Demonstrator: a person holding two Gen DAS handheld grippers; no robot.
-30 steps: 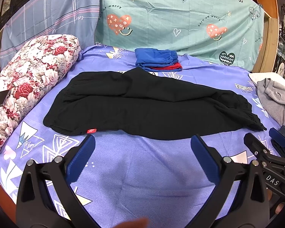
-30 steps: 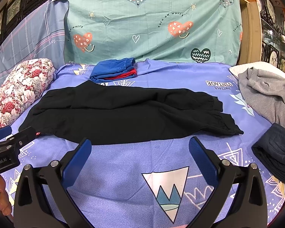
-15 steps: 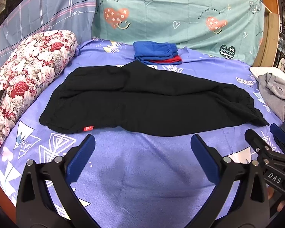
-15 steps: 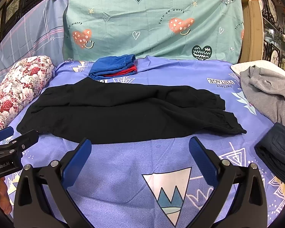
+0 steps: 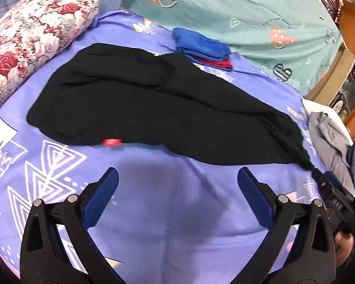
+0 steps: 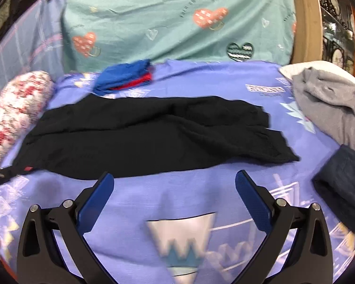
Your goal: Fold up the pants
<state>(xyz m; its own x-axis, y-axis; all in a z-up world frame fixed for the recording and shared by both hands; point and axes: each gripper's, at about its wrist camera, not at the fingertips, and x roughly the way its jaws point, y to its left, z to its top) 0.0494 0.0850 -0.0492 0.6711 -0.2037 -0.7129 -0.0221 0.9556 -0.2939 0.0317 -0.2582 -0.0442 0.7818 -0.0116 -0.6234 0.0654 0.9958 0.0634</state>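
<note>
Pants (image 5: 153,108) lie blurred beyond both wide-apart tools, left tool (image 5: 177,177) and right tool (image 6: 174,179).

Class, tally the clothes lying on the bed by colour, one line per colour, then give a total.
Black: 1, the pants
Blue: 1, folded garment
Red: 1, folded garment under the blue one
Grey: 1, crumpled garment
Dark navy: 1, garment
Total: 5

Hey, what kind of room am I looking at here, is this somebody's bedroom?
Most likely a bedroom: the black pants lie spread on a bed with a purple printed sheet, a floral pillow sits at its side, and folded clothes are stacked near the far edge.
</note>
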